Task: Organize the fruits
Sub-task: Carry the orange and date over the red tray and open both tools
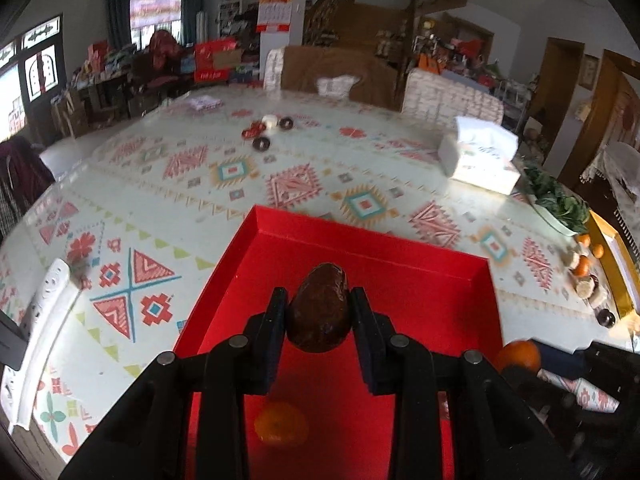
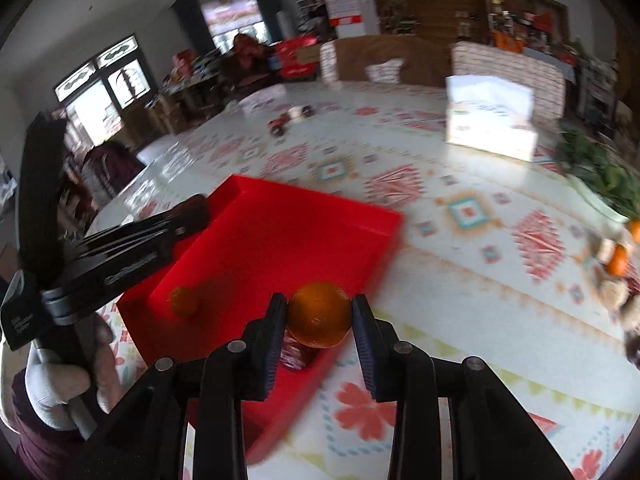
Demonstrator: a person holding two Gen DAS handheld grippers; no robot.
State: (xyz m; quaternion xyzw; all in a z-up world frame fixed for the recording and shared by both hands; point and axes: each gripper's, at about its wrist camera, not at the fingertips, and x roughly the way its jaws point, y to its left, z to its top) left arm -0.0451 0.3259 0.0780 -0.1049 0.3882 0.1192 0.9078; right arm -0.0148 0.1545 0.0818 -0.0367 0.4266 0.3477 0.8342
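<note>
A dark brown, egg-shaped fruit (image 1: pixel 318 308), probably an avocado, is clamped between the pads of the left gripper (image 1: pixel 319 312) and held above the open red tray (image 1: pixel 440 280); the jaws are nearly closed on its widest part. An orange (image 2: pixel 319 315) is gripped in the same way by the right gripper (image 2: pixel 319 316), at the near right edge of the tray, with the pads pressed on opposite sides of its middle. Both fruits are judged to be light, firm and rounded, so they are best taken across the broadest girth, where the pads cannot slide off. The dark fruit's skin looks rough and may bruise if squeezed hard; the orange's peel is smoother and could roll once it is set down. A second small orange fruit (image 2: pixel 184 300) is already lying on the tray floor near its left wall. The tray walls are low and appear to be card, so fruit can be lowered in from above. The tray is set on a glossy patterned tablecloth (image 1: pixel 224 172), which looks slippery. A tissue box (image 1: pixel 480 156) is seen at the far right, more fruit (image 1: pixel 582 266) at the right edge, and a cluttered room lies beyond.
</note>
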